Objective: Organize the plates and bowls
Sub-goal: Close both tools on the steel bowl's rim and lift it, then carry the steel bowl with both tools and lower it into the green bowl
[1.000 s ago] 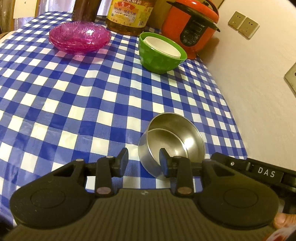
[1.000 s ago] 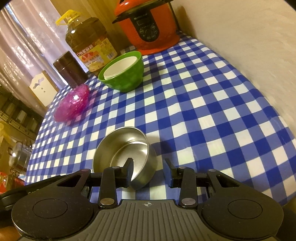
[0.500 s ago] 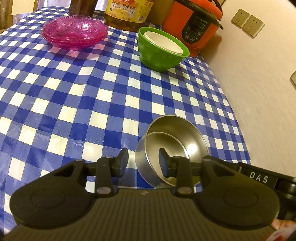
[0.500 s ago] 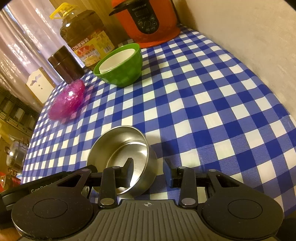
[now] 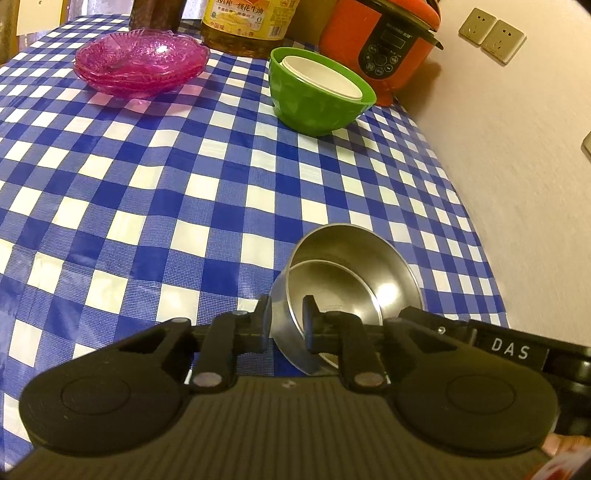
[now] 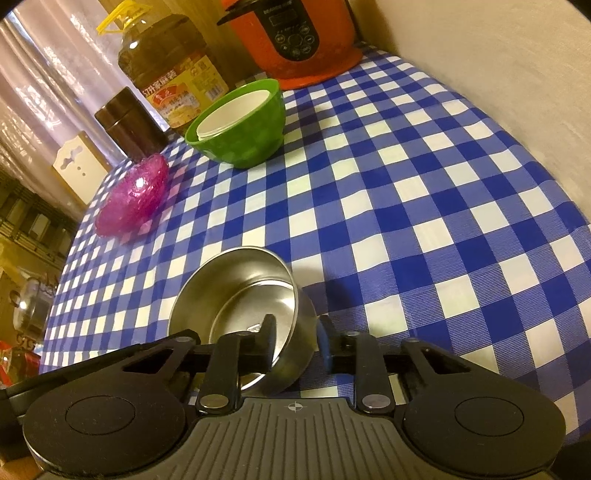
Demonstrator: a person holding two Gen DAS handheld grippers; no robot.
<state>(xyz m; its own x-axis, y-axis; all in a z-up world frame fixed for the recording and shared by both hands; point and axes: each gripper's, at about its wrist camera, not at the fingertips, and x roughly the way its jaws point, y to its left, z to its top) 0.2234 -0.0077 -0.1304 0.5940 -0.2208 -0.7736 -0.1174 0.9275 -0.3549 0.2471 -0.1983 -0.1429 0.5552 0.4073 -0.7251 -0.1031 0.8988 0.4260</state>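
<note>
At your two o'clock in the left wrist view, white letters "DAS" sit on a black tag [image 5: 509, 349] on the other gripper's body. At twelve o'clock, the oil bottle [image 5: 246, 22] wears a yellow label with Chinese characters, partly legible. The orange cooker [image 6: 291, 33] carries a brand line above its button panel, too small for you to read.

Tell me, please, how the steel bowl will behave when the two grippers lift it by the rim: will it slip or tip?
The steel bowl looks polished, so its thin wall may slip between the fingers. It seems to hold a second bowl nested inside, which could shift or rattle. With the left gripper and right gripper astride opposite rims, tipping seems unlikely.
</note>
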